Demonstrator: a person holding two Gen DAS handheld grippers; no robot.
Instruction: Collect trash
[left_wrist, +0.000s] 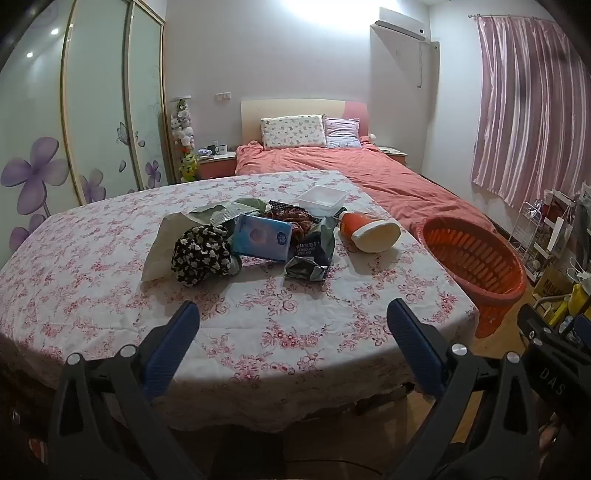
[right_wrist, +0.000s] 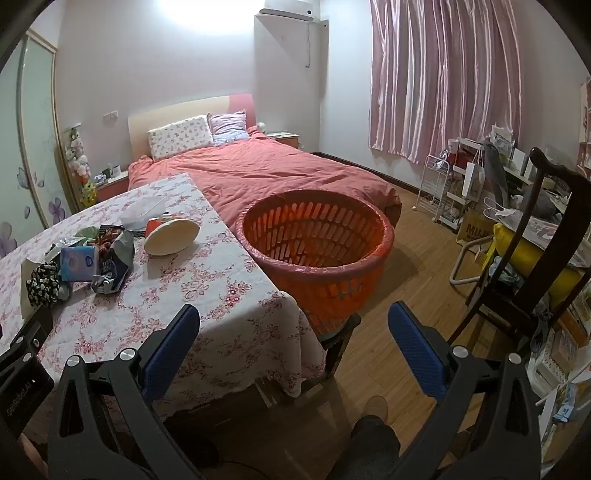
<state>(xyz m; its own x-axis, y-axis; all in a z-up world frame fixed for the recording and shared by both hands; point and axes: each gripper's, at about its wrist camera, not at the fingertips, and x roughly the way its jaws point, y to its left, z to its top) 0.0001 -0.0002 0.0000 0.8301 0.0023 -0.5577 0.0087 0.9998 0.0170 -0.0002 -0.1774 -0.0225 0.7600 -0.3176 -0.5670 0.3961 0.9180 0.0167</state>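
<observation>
Desk under a white cloth with pink floral print (left_wrist: 110, 295) carries the trash in one cluster at its middle. Round orange slotted plastic basket (right_wrist: 317, 258) stands just beside the desk's right edge, near the bed with the coral-red cover (right_wrist: 280, 173). In the cluster: black-and-white floral fabric bundle (left_wrist: 201, 254), blue tissue pack (left_wrist: 262, 242), orange paper cup lying on its side (left_wrist: 369, 230), crumpled dark foil wrapper (left_wrist: 310, 258), clear plastic tray (left_wrist: 321, 199). Left claw (left_wrist: 293, 317) wide, holding nothing, above the near desk. Right claw (right_wrist: 293, 321) wide, empty, over the desk corner.
</observation>
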